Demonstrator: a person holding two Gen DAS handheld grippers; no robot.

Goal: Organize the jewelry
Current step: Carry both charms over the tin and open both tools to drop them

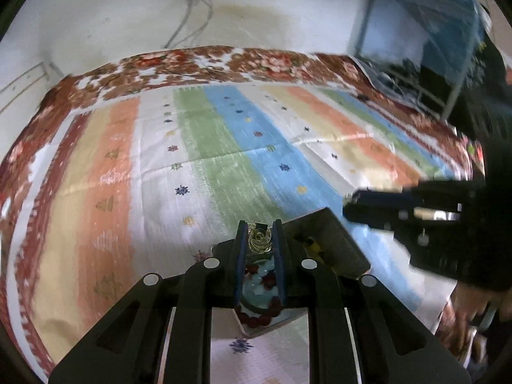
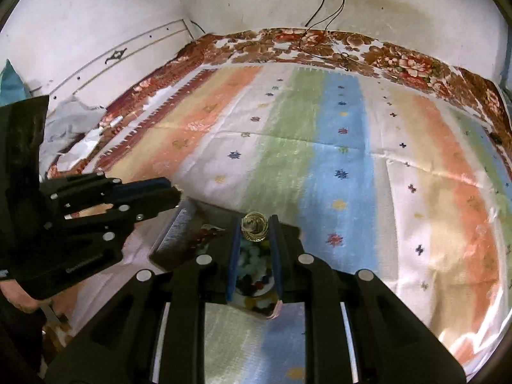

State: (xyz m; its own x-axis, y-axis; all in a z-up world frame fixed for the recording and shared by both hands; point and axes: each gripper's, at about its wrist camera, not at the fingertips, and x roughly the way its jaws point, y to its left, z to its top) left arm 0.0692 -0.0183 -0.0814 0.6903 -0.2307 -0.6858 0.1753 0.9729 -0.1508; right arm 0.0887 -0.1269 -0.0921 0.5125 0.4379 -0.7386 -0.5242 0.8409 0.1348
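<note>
My left gripper (image 1: 260,239) is shut on a gold ring (image 1: 260,240) and holds it above a dark open jewelry box (image 1: 332,240). Below its fingers lie a pale blue piece and a red bead bracelet (image 1: 259,318) in the box. My right gripper (image 2: 255,226) is shut on a gold ring (image 2: 255,225) above the same box (image 2: 179,233), over mixed coloured beads (image 2: 256,275). Each gripper shows side-on in the other's view, the right one (image 1: 352,206) and the left one (image 2: 172,192).
A striped pastel cloth (image 2: 336,147) covers a bed with a red floral blanket (image 2: 320,44) at its far edge. Cables (image 2: 323,3) hang from a wall socket. Crumpled cloth (image 2: 73,118) lies at the left. A blue metal frame (image 1: 416,48) stands at the right.
</note>
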